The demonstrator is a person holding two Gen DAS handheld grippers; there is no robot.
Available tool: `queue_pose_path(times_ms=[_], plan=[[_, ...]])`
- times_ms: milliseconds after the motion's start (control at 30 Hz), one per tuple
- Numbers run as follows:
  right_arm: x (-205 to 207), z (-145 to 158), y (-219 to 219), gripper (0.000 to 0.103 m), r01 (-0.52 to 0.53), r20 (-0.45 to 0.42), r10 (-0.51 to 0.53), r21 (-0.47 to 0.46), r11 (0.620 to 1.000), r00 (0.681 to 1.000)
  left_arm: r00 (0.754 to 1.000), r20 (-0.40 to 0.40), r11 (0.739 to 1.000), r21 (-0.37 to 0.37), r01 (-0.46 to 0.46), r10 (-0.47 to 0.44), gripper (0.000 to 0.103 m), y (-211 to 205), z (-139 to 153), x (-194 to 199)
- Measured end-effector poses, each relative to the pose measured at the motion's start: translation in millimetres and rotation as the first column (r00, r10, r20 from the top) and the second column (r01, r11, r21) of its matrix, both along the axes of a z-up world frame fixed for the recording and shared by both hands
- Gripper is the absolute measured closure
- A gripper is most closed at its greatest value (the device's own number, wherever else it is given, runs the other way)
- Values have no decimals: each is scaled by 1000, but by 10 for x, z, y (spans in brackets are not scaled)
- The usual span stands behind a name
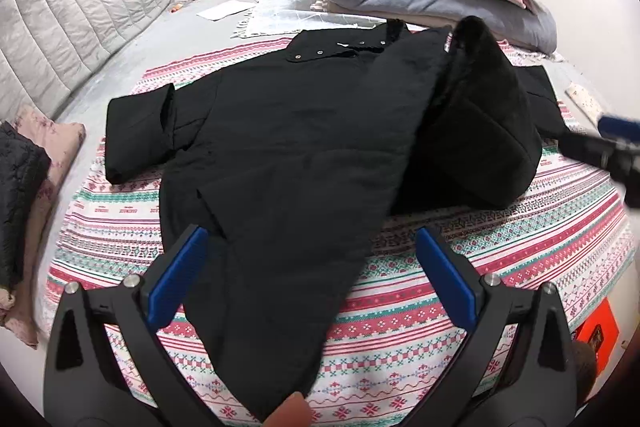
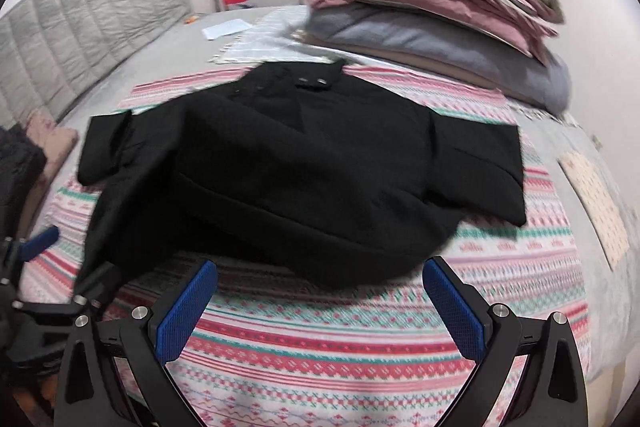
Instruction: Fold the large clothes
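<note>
Left wrist view: black coat (image 1: pixel 280 155) spread on patterned blanket (image 1: pixel 520 247).

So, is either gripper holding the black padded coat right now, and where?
Nothing is held: the left gripper and right gripper are both open near the black padded coat.

A black padded coat (image 1: pixel 280 147) lies spread on the bed, its right half folded over.
</note>
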State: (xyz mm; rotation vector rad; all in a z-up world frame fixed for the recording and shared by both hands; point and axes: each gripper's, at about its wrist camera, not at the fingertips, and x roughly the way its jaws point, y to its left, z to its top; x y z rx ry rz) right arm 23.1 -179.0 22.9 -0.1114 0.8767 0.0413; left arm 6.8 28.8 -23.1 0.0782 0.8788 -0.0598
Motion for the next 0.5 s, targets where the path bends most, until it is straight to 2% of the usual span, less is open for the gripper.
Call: queue_pose_path(times_ms=[33,133,233,333,367,400,433,500], plan=[[9,30,16,0,-15,-7,15,38,999,1000,1000,-11,1000,-16,6,-6,0,41,-24,7],[119,123,165,0,-54,11,53,59,997,999,997,-67,997,-64,35,-39,3,139,-156,36],[291,143,295,0,-84,8,83,109,991,997,992,-98,994,-73,76,-83,11,166,-291,7],[477,100,408,3,-78,21,77,104,991,997,987,-125,992,-78,96,-105,24,173,-401,-29],[539,86,427,6,-68,31,65,89,994,997,984,-142,992,-82,96,-107,32,184,-443,-26],[595,87,449,7,-57,53,52,80,995,997,982,-157,992,-84,95,-108,44,205,-486,-21],[631,74,440,13,-54,61,49,83,995,997,980,-168,992,-81,92,-105,52,234,-515,-12],[752,6,409,43,-63,52,58,112,992,997,979,-182,992,-104,75,-93,81,335,-537,-16]])
